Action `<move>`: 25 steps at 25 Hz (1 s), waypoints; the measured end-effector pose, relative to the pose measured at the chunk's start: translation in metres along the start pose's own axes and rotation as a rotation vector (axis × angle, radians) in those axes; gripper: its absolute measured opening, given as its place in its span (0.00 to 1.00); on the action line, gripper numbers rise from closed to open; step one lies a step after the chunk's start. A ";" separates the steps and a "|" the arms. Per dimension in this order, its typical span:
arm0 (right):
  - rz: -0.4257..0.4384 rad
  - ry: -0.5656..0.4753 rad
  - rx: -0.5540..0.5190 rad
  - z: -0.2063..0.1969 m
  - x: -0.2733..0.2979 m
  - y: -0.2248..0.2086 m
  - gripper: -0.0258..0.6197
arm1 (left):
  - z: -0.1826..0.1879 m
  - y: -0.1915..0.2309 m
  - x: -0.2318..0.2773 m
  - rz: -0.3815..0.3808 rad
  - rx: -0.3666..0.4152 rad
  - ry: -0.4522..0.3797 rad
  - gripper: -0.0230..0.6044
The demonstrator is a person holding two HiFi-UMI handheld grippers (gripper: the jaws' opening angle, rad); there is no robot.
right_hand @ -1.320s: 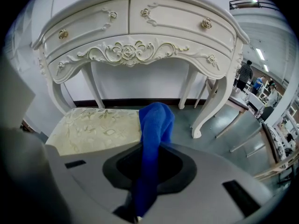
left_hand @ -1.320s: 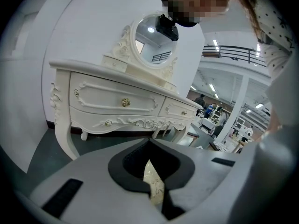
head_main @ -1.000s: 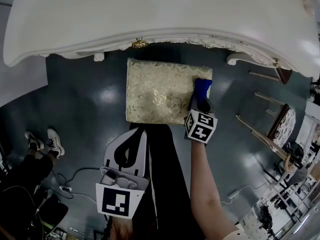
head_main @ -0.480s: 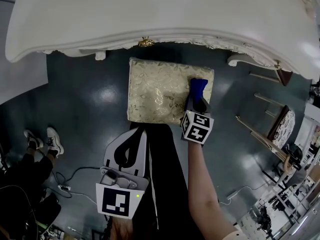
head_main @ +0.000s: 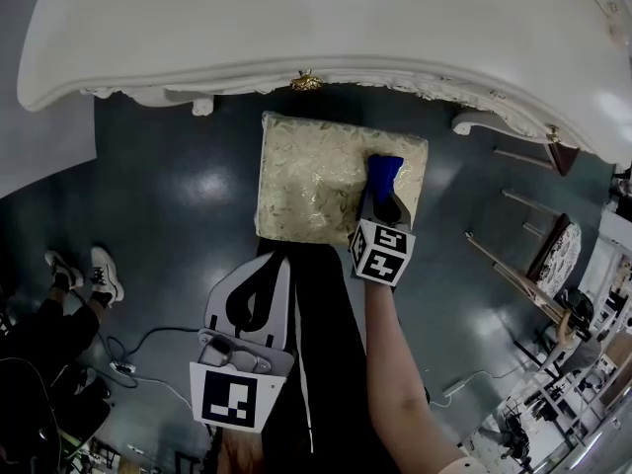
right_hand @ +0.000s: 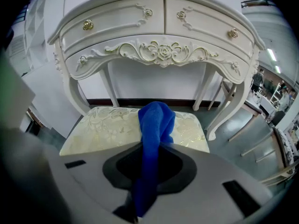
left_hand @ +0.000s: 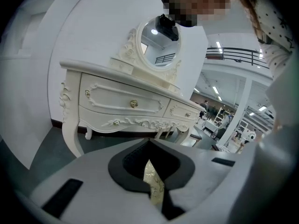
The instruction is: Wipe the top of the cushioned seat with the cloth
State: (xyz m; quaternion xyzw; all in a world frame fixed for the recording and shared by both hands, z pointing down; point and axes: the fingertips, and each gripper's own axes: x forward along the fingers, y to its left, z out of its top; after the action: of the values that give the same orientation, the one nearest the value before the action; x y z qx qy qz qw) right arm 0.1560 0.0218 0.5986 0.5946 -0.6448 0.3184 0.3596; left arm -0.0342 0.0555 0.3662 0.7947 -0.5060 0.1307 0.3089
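Note:
The cushioned seat (head_main: 311,181) is a cream and gold patterned stool standing on the dark floor in front of the white dressing table (head_main: 296,28). A blue cloth (head_main: 383,174) lies on its right part. My right gripper (head_main: 384,205) is shut on the cloth, which drapes forward onto the seat (right_hand: 105,125) as a blue fold (right_hand: 155,125). My left gripper (head_main: 255,289) hangs below the seat's near edge, jaws together and holding nothing. Through their narrow slit a strip of the seat (left_hand: 154,185) shows.
The dressing table's carved legs (right_hand: 219,106) stand close on both sides of the seat. A wooden chair (head_main: 548,255) lies at the right. A person's shoes (head_main: 99,275) and cables (head_main: 138,349) are on the floor at the left.
My right gripper has drawn the blue cloth a little leftward over the seat. The left gripper has stayed where it was.

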 end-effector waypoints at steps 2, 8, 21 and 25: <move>0.004 0.000 -0.005 0.000 0.000 0.004 0.14 | 0.000 0.002 -0.001 0.004 -0.002 -0.001 0.03; 0.011 0.001 -0.009 0.001 0.001 0.012 0.14 | -0.001 0.006 -0.005 0.011 -0.009 -0.004 0.03; 0.039 -0.002 -0.026 0.004 0.002 0.036 0.14 | -0.002 0.013 -0.011 0.024 -0.024 -0.013 0.03; 0.052 -0.003 -0.033 0.005 0.002 0.045 0.14 | -0.002 0.015 -0.014 0.030 -0.025 -0.017 0.03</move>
State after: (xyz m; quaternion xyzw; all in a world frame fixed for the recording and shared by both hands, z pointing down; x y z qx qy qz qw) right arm 0.1109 0.0207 0.5985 0.5722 -0.6656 0.3160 0.3600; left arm -0.0535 0.0622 0.3660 0.7842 -0.5220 0.1222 0.3125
